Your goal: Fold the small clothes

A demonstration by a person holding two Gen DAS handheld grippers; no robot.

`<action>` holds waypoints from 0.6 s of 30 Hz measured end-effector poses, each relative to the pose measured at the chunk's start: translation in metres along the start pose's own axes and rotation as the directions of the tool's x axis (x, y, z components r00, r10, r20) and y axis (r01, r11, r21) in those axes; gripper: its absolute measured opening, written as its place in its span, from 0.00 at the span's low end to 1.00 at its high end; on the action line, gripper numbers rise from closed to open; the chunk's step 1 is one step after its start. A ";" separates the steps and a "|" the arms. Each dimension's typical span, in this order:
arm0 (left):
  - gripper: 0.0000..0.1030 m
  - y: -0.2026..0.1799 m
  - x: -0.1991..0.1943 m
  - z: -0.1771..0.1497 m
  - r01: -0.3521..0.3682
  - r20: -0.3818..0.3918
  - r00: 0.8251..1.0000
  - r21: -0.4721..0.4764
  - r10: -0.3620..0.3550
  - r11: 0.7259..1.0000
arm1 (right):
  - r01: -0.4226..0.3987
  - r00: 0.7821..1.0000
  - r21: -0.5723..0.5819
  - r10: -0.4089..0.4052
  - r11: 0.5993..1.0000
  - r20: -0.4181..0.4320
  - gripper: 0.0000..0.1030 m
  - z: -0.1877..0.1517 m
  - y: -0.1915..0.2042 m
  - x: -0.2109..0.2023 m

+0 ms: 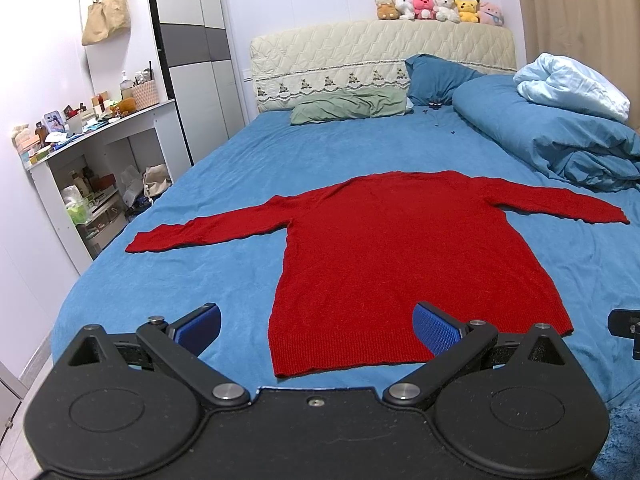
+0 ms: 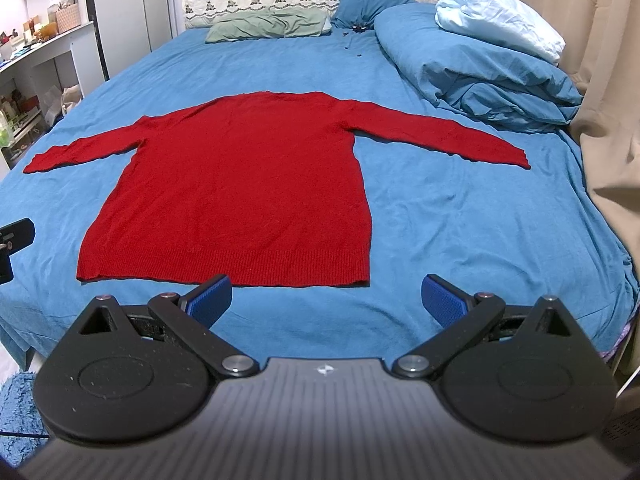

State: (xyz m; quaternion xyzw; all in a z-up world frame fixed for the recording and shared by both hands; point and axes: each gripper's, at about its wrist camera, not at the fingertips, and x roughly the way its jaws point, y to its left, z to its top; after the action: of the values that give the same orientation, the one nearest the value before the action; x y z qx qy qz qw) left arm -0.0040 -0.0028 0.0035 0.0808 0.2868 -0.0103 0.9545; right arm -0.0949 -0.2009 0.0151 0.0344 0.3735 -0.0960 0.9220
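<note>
A red knit sweater [image 1: 400, 248] lies flat on the blue bedsheet [image 1: 200, 184], both sleeves spread out sideways and its ribbed hem toward me. It also shows in the right wrist view [image 2: 240, 184]. My left gripper [image 1: 316, 328] is open and empty, held above the hem's left corner. My right gripper [image 2: 326, 300] is open and empty, held above the hem's right corner, its left pad [image 2: 210, 298] over the hem edge. The edge of the right gripper [image 1: 626, 330] shows at the right side of the left wrist view.
A bunched blue duvet [image 2: 480, 64] with a white blanket [image 2: 500, 16] lies at the back right. Pillows [image 1: 352, 108] and a headboard with plush toys [image 1: 438, 8] are at the far end. A cluttered white shelf [image 1: 80, 152] stands left; a beige curtain [image 2: 608, 100] hangs right.
</note>
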 end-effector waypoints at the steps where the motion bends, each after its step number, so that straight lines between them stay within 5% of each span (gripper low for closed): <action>1: 1.00 0.000 0.000 0.000 -0.001 0.001 1.000 0.000 0.001 1.000 | 0.000 1.000 0.000 0.000 1.000 0.000 1.00 0.000 -0.001 0.000; 18: 1.00 0.003 -0.005 -0.002 -0.008 0.007 1.000 -0.013 0.008 1.000 | -0.002 1.000 0.000 0.002 1.000 0.002 1.00 0.002 -0.001 -0.001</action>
State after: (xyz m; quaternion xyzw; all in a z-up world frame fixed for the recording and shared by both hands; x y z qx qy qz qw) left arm -0.0086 -0.0001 0.0052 0.0760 0.2831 -0.0047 0.9561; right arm -0.0944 -0.2023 0.0171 0.0347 0.3724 -0.0951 0.9226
